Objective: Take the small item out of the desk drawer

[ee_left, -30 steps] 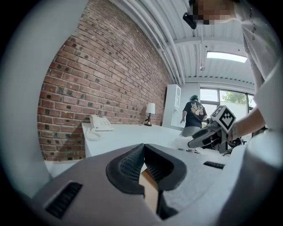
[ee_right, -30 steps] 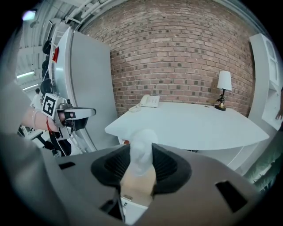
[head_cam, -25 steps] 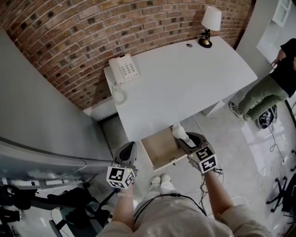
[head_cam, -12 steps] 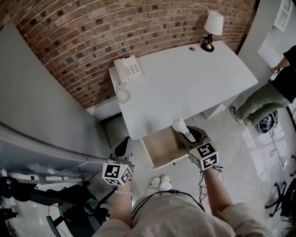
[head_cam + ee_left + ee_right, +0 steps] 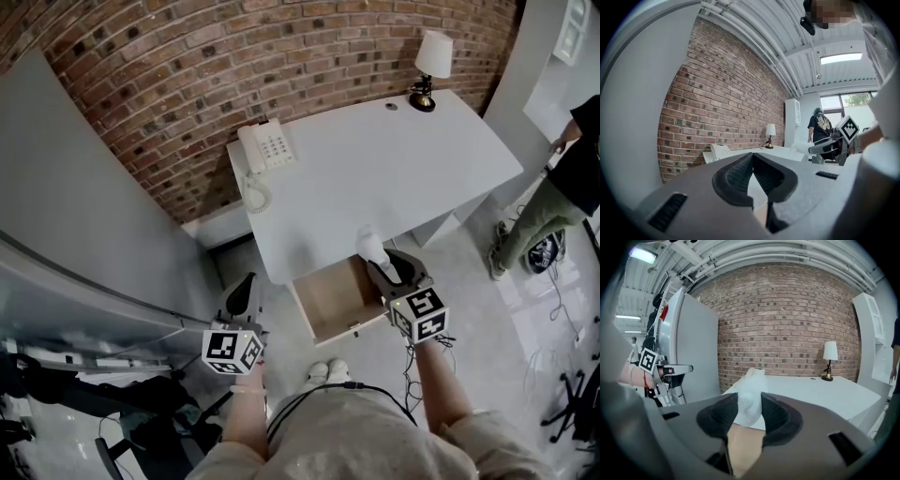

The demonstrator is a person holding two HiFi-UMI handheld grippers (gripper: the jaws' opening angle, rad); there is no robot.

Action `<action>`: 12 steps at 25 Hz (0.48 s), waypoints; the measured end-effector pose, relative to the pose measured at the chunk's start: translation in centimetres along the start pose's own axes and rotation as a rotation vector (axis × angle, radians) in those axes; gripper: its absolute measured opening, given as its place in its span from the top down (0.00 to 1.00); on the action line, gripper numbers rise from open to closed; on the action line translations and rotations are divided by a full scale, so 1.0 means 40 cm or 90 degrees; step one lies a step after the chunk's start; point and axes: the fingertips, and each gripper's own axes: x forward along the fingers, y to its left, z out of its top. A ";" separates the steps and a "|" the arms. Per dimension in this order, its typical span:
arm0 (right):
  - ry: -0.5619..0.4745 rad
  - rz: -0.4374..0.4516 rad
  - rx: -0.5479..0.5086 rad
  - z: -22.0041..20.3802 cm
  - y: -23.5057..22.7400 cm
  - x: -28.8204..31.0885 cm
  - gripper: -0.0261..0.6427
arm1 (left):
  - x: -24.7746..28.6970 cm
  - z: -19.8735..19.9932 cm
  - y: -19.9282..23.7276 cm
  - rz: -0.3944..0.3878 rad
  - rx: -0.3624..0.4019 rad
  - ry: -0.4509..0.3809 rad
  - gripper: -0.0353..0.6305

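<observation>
Your right tool [image 5: 377, 261], clamped on the small white item [image 5: 368, 243], has lifted it out of the open drawer [image 5: 328, 298] to the table [image 5: 375, 169] edge, so removal looks effectively done; your left tool [image 5: 245, 284] is closed and empty

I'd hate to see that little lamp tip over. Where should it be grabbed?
Probably by the slim dark stem of the lamp, just below the shade, coming in level from the side. It stands upright on the desk; the shade looks wide and soft, the stem narrow and firm.
</observation>
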 end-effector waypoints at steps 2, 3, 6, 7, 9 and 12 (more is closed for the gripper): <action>-0.011 -0.006 0.001 0.010 -0.003 -0.006 0.73 | -0.005 0.010 0.005 0.005 0.006 -0.004 0.94; -0.017 -0.009 0.002 0.015 -0.005 -0.009 0.73 | -0.007 0.014 0.008 0.007 0.009 -0.006 0.94; -0.031 -0.015 0.007 0.029 -0.008 -0.015 0.73 | -0.011 0.027 0.018 0.009 0.011 -0.011 0.94; -0.035 -0.017 0.008 0.032 -0.009 -0.016 0.73 | -0.013 0.031 0.021 0.009 0.012 -0.013 0.94; -0.042 -0.020 0.009 0.037 -0.010 -0.020 0.73 | -0.018 0.040 0.025 0.010 0.015 -0.017 0.94; -0.053 -0.024 0.010 0.048 -0.011 -0.026 0.73 | -0.026 0.054 0.033 0.015 0.022 -0.024 0.94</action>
